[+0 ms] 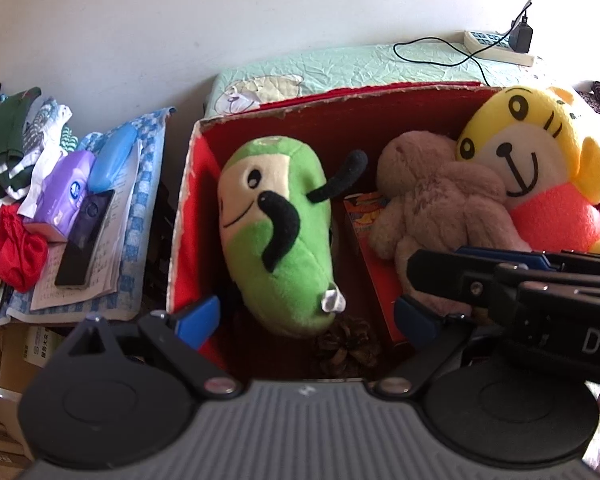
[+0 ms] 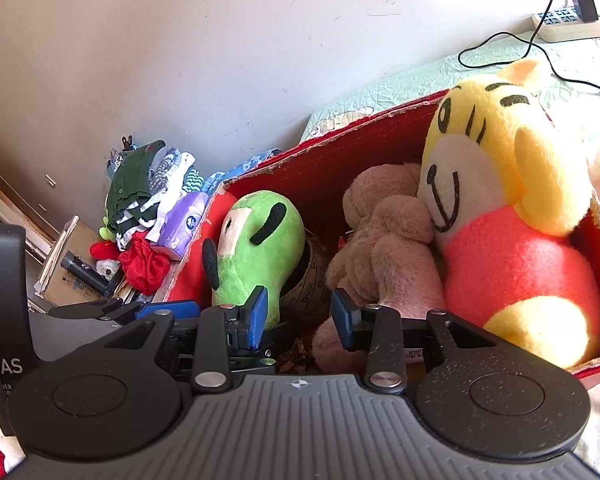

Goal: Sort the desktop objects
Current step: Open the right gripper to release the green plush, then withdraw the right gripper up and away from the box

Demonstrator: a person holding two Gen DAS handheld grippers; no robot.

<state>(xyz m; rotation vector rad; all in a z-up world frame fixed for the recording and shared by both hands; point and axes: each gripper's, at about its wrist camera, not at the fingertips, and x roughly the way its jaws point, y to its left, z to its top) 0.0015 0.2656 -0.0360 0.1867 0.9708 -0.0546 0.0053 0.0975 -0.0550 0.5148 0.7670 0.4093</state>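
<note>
Apparently, the green plush toy [image 1: 278, 236], the beige plush bear [image 1: 436, 204] and the yellow tiger doll [image 1: 540, 164] are gathered inside the red cardboard box [image 1: 332, 116], while left gripper [image 1: 308, 320] and right gripper [image 2: 300, 314] hover over this box with released, empty jaws, probably to sort further.

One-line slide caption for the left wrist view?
Open left hand-held gripper above a red box holding green, tan and yellow plush toys.

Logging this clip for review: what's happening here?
A person holds two grippers over a red cardboard box of soft toys: a green plush, a beige plush and a yellow-and-pink plush tiger. The left gripper and the right gripper are both open and empty, near the box's front.
</note>
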